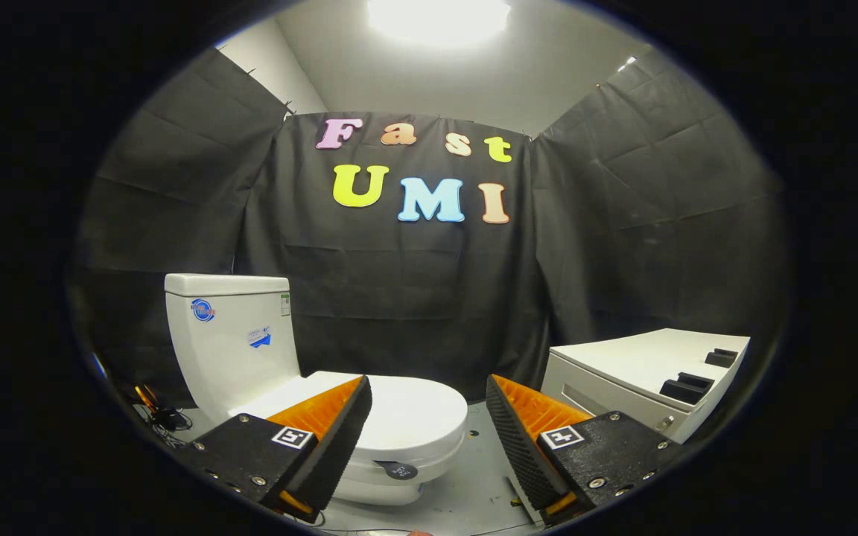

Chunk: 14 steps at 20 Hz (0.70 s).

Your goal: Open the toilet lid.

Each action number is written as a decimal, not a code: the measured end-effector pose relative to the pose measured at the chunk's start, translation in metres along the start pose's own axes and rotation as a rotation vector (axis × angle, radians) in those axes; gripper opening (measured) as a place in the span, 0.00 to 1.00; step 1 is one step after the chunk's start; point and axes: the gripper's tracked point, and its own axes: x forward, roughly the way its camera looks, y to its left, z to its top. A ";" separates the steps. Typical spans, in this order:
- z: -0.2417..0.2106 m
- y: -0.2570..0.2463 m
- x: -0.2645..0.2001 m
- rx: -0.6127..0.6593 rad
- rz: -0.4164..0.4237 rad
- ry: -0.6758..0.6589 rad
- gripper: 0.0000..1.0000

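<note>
Black cloth is hung round the booth, with a pale floor underneath. Toilet is parked just ahead of the tool, a bit left, lid seen flat down on the bowl. Tool fingers are spread wide, nothing gripped. White cabinet is spotted off right.

1. The gripper view rides on the gripper, low near the floor, looking level toward the booth's back wall at 12 o'clock.
2. The fingers stand wide apart; the toilet is near at 10 o'clock, the white cabinet at 2 o'clock.
</note>
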 end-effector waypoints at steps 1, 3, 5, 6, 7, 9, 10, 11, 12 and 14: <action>-0.001 -0.001 0.000 0.003 0.000 0.001 0.95; -0.003 0.000 -0.001 0.025 0.002 0.001 0.95; -0.004 0.002 0.001 0.073 0.017 -0.005 0.95; -0.005 0.004 0.004 0.111 0.034 -0.009 0.95; -0.008 0.006 0.007 0.154 0.046 -0.011 0.95; -0.014 0.003 0.017 0.238 0.055 -0.010 0.95; -0.017 -0.001 0.023 0.276 0.044 -0.012 0.94; -0.020 -0.005 0.029 0.332 0.041 -0.011 0.93; -0.021 -0.007 0.033 0.393 0.039 -0.008 0.92; -0.030 -0.008 0.044 0.486 0.028 0.003 0.89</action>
